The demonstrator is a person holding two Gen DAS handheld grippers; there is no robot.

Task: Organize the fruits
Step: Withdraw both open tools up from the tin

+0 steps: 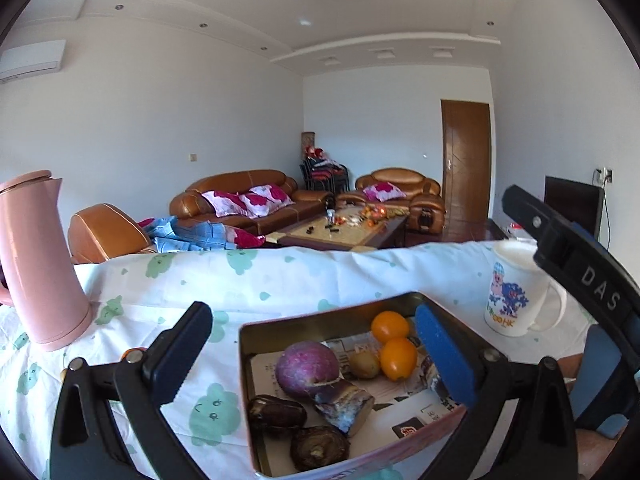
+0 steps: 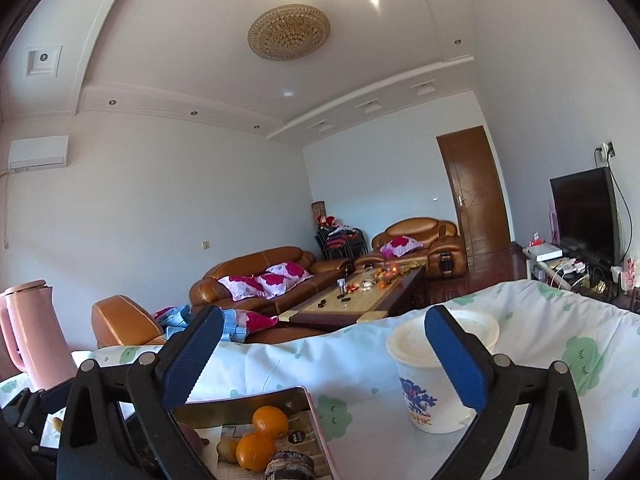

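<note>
A square metal tin (image 1: 280, 322) lined with newspaper sits on the clouded tablecloth (image 1: 280, 280). In it lie two oranges (image 1: 390, 326), a small brown kiwi (image 1: 364, 364), a purple round fruit (image 1: 306, 368), a cut sugarcane piece (image 1: 344, 400) and two dark brown lumps (image 1: 276, 414). My left gripper (image 1: 316, 344) is open and empty, its jaws standing either side of the tin above it. My right gripper (image 2: 320, 352) is open and empty, held above the cloth to the right of the tin (image 2: 316, 420); the oranges (image 2: 270, 420) show below it.
A pink kettle (image 1: 36, 260) stands at the left on the table. A white printed mug (image 1: 516, 292) stands right of the tin; it also shows in the right wrist view (image 2: 436, 368) behind my right finger. Sofas and a coffee table (image 1: 344, 232) lie beyond the table's far edge.
</note>
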